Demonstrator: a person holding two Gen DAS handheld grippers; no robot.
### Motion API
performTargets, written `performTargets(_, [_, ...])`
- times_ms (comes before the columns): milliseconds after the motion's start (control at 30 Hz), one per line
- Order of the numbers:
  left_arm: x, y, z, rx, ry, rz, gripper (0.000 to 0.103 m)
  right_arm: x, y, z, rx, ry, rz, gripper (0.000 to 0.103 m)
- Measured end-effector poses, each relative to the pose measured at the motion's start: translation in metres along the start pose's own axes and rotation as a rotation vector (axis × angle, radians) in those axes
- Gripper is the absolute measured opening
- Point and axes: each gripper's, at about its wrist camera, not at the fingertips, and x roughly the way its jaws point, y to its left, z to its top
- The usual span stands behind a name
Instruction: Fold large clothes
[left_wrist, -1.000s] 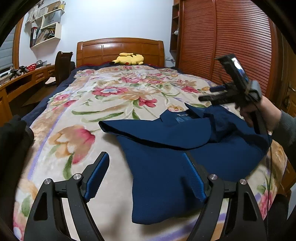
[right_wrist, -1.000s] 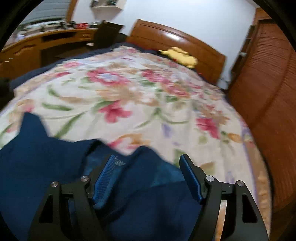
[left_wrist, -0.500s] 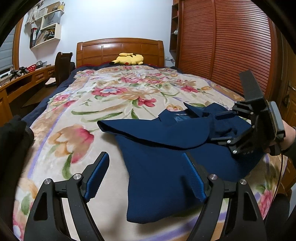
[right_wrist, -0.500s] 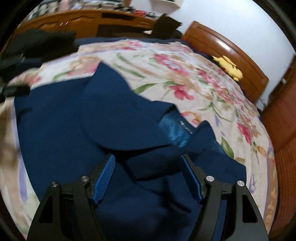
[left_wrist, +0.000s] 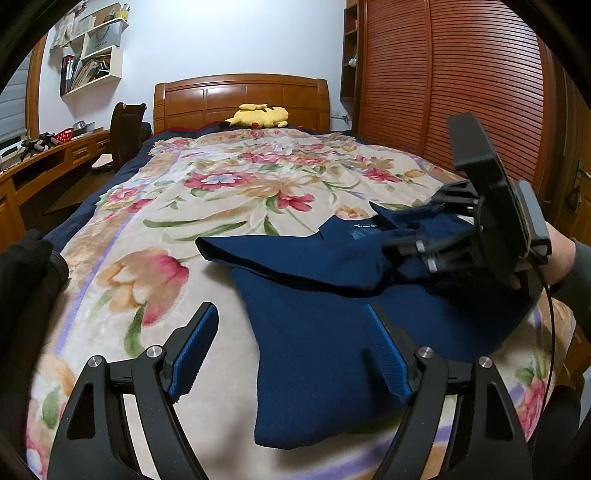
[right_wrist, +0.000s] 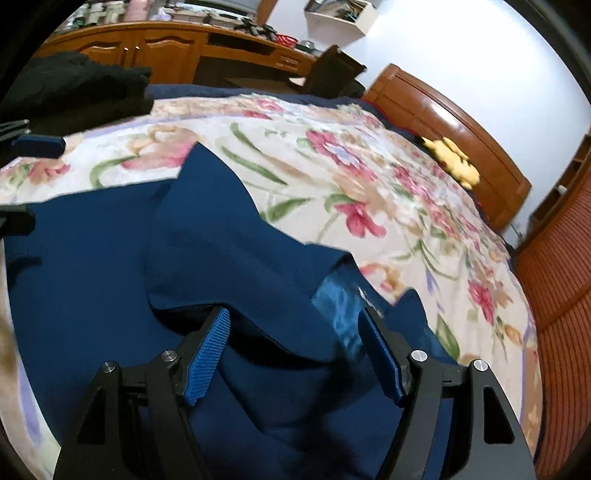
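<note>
A dark pile (left_wrist: 29, 280) sits at the bed's left edge, well apart from the work. Just right of it, the left gripper (left_wrist: 291, 347) hovers near the foot edge of the bed (left_wrist: 122, 295), its jaws wide apart and holding nothing; its right pad (left_wrist: 384, 350) hangs over the shirt's lower hem.

The blue shirt (left_wrist: 332, 332) lies on the right half of the bed, near the foot, collar toward the headboard. One sleeve (left_wrist: 295, 254) is already folded across the chest, its cuff pointing left over the blanket.

Farther right, the right gripper (right_wrist: 295, 350) is low over the bunched cloth beside the collar label (right_wrist: 340, 299), jaws apart with fabric lying between them but not pinched.

By my reading the fold is early: one sleeve is in, the right-hand side is still rumpled and needs laying over, and the body has yet to be doubled up from the hem.
</note>
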Motion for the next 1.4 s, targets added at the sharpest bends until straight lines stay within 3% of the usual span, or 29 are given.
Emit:
performTargets(33, [0.0,0.0,0.0,0.0,0.0,0.0,0.081,0.002,-0.001,0.003,-0.005,-0.007,0.035,0.023])
performTargets(100, [0.0,0.0,0.0,0.001,0.001,-0.001,0.081,0.008,-0.003,0.009,-0.006,-0.008,0.068,0.002])
performTargets(233, [0.0,-0.001,-0.001,0.004,0.003,0.002,0.081,0.016,-0.021,0.027,0.036,-0.061,0.053,0.0])
performTargets(367, [0.002,-0.001,-0.004,0.01,0.01,0.006,0.081,0.035,-0.073,0.049,0.241,-0.054,-0.198,0.0])
performTargets(400, [0.004,-0.001,-0.003,0.01,0.013,0.007,0.081,0.039,-0.085,0.052,0.283,-0.037,-0.216,0.001])
performTargets(467, [0.004,0.0,-0.002,0.007,0.014,0.008,0.081,0.039,-0.098,0.05,0.312,-0.021,-0.233,0.015])
performTargets(533, [0.005,0.0,0.0,0.006,0.015,0.008,0.081,0.033,-0.1,0.043,0.32,-0.044,-0.153,0.036])
performTargets(600, [0.005,0.0,0.0,0.007,0.016,0.009,0.081,0.029,-0.086,0.035,0.266,-0.036,-0.068,0.044])
performTargets(767, [0.004,0.0,0.001,0.008,0.016,0.008,0.081,0.011,-0.043,0.006,0.131,0.011,0.037,0.05])
performTargets(933, [0.005,0.0,0.001,0.005,0.019,0.009,0.081,-0.016,-0.027,-0.025,0.067,0.034,0.09,0.068])
performTargets(1133, [0.006,-0.001,0.001,0.008,0.016,0.01,0.081,-0.013,-0.011,-0.034,-0.069,0.107,0.065,0.071])
performTargets(1333, [0.008,-0.004,0.0,0.008,0.016,0.015,0.081,0.006,0.006,-0.007,-0.13,0.034,-0.036,0.071])
performTargets(1400, [0.01,-0.005,-0.001,0.007,0.02,0.018,0.081,0.013,0.01,-0.002,-0.144,0.018,-0.031,0.07])
